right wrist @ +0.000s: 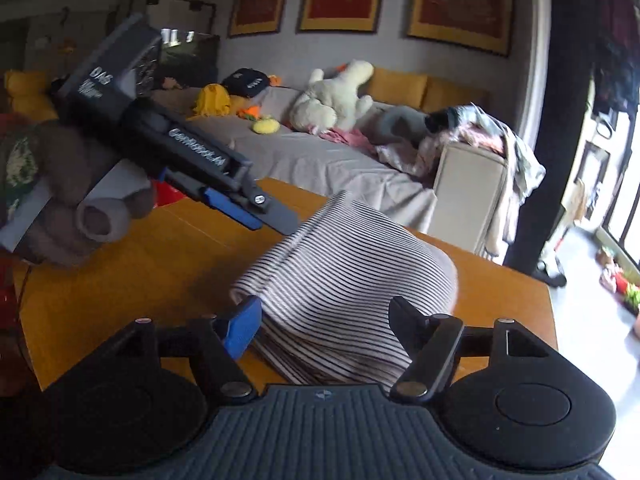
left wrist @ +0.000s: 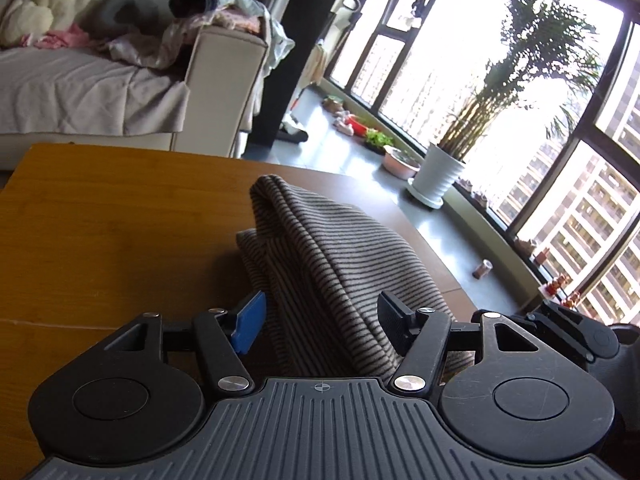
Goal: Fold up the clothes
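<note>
Both the left gripper [left wrist: 320,312] and right gripper [right wrist: 324,320] gape around the striped garment [right wrist: 340,280]; the left reads "DAS".

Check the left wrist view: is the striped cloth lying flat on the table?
No. The striped cloth rises in a bunched, folded ridge above the wooden table, passing between the open fingers of the left gripper.
</note>
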Demonstrator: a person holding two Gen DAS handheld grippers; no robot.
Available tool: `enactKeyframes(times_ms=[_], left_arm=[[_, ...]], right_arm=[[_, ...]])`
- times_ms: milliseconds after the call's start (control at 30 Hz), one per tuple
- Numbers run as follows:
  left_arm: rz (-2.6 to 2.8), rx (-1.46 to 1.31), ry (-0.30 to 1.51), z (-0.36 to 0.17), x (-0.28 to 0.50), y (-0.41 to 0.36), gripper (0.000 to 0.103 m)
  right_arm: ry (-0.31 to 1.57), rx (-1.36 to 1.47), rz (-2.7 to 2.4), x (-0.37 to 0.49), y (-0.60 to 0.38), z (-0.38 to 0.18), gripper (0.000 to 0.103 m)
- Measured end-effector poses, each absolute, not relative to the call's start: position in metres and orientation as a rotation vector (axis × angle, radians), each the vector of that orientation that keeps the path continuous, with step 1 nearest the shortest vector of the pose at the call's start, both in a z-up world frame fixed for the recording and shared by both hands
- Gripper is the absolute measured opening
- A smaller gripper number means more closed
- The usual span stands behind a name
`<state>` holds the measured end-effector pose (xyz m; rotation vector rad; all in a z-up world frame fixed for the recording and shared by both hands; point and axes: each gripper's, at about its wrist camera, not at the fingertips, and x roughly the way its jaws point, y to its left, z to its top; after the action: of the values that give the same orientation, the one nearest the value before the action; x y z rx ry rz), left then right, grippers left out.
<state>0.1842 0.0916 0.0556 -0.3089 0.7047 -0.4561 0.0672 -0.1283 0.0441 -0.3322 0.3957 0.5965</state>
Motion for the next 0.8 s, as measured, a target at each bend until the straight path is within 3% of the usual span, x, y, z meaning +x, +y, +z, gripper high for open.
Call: enactKeyframes(times_ms=[67,133,167,233,333,433,567,800], left_arm=[[-0.442,-0.346,0.718,0.050,0.185,0.105,0.044],[-0.447,-0.364,0.722,0.047,0.184,0.112,0.042],[-0.452,-0.371,0.723,0.046,0.183,0.115,0.042],[-0.471,-0.377,0.719,0.045,0.182,0.119,0.040],[-0.529,-0.384,0.721,0.039,0.182,0.118,0.038],[-0.610,-0.377,0.753,0.024,0.188,0.099,0.030],[-0.676,-0.360,0.761,0.011,0.191,0.070,0.030],[-0.676,-0.330,0.751,0.005,0.183,0.077,0.032]], right_arm=[[0.384,-0.400,0.625,0.065,-0.104,0.033,0.074],[0.383,-0.491,0.618,0.068,-0.083,0.018,0.072],[0.376,-0.521,0.605,0.071,-0.077,0.014,0.054],[0.401,-0.399,0.600,0.084,-0.089,0.028,0.027],[0.443,-0.100,0.615,0.105,-0.128,0.064,0.008],[0.460,0.107,0.649,0.122,-0.159,0.089,0.008],[0.494,0.209,0.707,0.142,-0.159,0.100,0.008],[0.723,0.238,0.709,0.176,-0.131,0.037,0.008]])
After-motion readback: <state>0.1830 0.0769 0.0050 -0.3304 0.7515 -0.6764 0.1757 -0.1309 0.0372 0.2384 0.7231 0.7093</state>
